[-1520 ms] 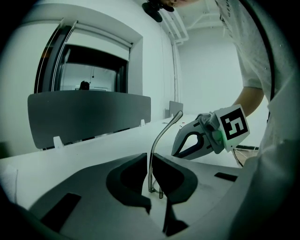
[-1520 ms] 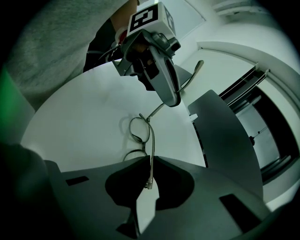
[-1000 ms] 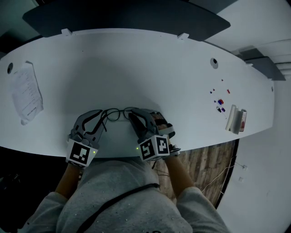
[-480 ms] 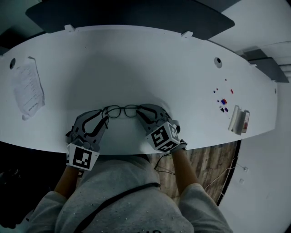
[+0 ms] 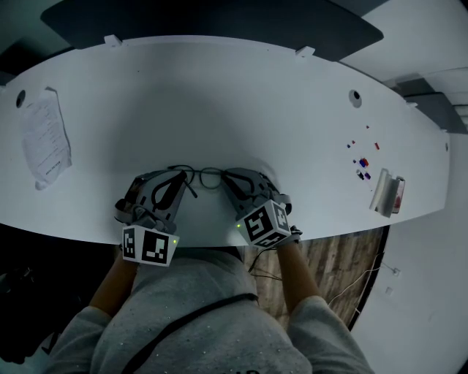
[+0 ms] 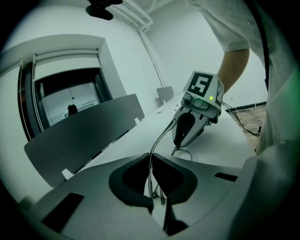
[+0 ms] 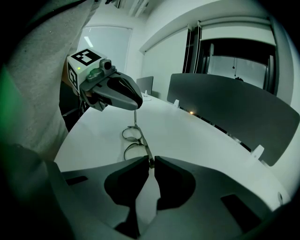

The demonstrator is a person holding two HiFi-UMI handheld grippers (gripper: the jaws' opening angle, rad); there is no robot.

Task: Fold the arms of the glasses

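Thin dark-rimmed glasses (image 5: 202, 175) lie near the front edge of the white table (image 5: 241, 102), between my two grippers. My left gripper (image 5: 178, 184) has just been closing and is now shut on the thin left arm (image 6: 161, 140) of the glasses, which curves up out of its jaws. My right gripper (image 5: 232, 180) has also just been closing; it pinches the right end of the frame (image 7: 149, 158) between its tips. Both round lenses (image 7: 132, 140) rest on the table beyond the right gripper (image 7: 151, 164). Seen from the left gripper (image 6: 153, 187), the right gripper sits just past one lens (image 6: 183, 153).
A printed sheet (image 5: 45, 137) lies at the table's far left. Small coloured bits (image 5: 360, 163) and a pale, flat object (image 5: 385, 193) sit at the right. A dark panel (image 5: 212, 22) runs behind the table. The person's grey sweater (image 5: 190, 307) presses near the front edge.
The left gripper has rolled and shifted slightly right, and now grips the glasses arm. The right gripper rolled too, staying at the frame's right end. The glasses sit slightly farther from the edge.
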